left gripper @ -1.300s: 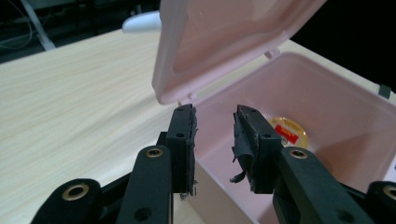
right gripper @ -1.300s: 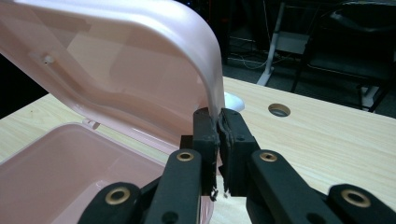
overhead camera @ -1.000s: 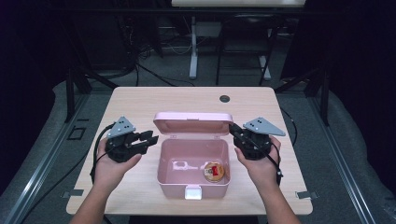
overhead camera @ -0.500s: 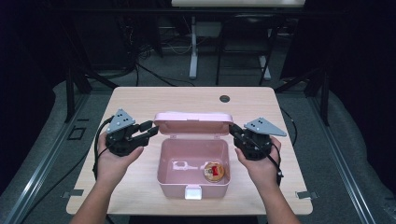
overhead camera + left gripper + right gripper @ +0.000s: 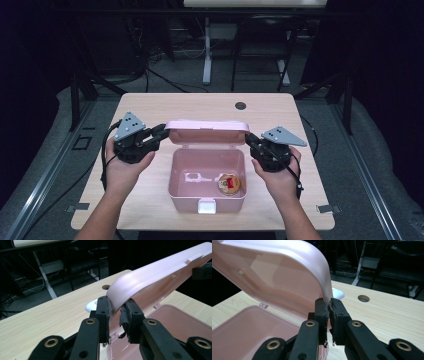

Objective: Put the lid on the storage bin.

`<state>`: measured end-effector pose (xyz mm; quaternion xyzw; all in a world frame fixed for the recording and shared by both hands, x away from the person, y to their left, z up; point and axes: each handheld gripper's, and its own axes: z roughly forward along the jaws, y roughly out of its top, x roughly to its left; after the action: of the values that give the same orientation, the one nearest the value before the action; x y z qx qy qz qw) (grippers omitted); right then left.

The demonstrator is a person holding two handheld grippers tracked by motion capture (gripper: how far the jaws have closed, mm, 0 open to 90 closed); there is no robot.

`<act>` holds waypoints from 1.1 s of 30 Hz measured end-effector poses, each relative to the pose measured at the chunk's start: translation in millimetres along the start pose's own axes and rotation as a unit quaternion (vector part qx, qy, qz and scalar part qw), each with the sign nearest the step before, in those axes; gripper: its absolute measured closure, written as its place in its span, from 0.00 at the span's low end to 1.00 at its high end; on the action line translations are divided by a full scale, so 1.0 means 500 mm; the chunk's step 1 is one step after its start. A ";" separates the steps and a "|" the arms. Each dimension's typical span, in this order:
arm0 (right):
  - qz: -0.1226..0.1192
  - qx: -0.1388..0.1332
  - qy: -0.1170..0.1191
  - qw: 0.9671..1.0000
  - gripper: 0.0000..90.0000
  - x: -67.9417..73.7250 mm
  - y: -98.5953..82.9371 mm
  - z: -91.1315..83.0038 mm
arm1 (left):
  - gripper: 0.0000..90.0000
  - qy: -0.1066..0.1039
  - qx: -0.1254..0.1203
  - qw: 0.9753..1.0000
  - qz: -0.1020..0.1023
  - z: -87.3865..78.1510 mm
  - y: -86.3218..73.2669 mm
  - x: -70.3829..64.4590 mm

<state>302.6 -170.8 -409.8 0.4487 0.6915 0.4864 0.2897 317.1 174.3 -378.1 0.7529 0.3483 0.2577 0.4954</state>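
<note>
While the pink box (image 5: 207, 177) sits open at the middle of the table (image 5: 150, 107) in the high view, its lid (image 5: 206, 132) stands raised between the two claws: the left claw (image 5: 161, 134) meets the lid's left end and the right claw (image 5: 251, 140) meets its right end, each held by a hand (image 5: 120, 167) coming from the near edge. Inside the box, below and between the claws, lie a small white piece (image 5: 194, 176) and a round red and yellow thing (image 5: 230, 183). A white latch (image 5: 206, 205) shows on the box's front wall. In the left gripper view, the left claw (image 5: 116, 312) has its jaws set either side of the lid's (image 5: 160, 272) curved edge; the near jaw presses it, though a sliver of gap shows at the other, so it grasps the lid loosely. In the right gripper view, the right claw (image 5: 329, 308) is clenched on the lid's (image 5: 274, 272) rim, both jaws tight against the thin plastic, with the open box (image 5: 249, 332) lying down to the left of the jaws.
</note>
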 end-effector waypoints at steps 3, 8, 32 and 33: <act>0.002 0.000 0.000 1.000 0.94 -0.001 0.000 0.000 | 0.88 0.003 -0.001 1.000 0.000 -0.002 0.000 0.000; 0.006 0.000 0.009 1.000 0.94 -0.006 0.001 -0.005 | 0.91 0.000 0.000 1.000 -0.001 -0.005 -0.001 -0.001; 0.018 -0.014 0.004 1.000 0.95 -0.027 0.011 -0.044 | 0.93 -0.009 0.002 1.000 0.004 -0.018 -0.008 -0.008; 0.018 -0.015 0.004 1.000 0.95 -0.027 0.011 -0.045 | 0.92 -0.010 0.002 1.000 0.004 -0.019 -0.009 -0.008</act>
<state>291.5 -191.5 -396.9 0.4541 0.6772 0.5040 0.2850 306.4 177.7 -378.7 0.7580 0.3407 0.2515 0.4960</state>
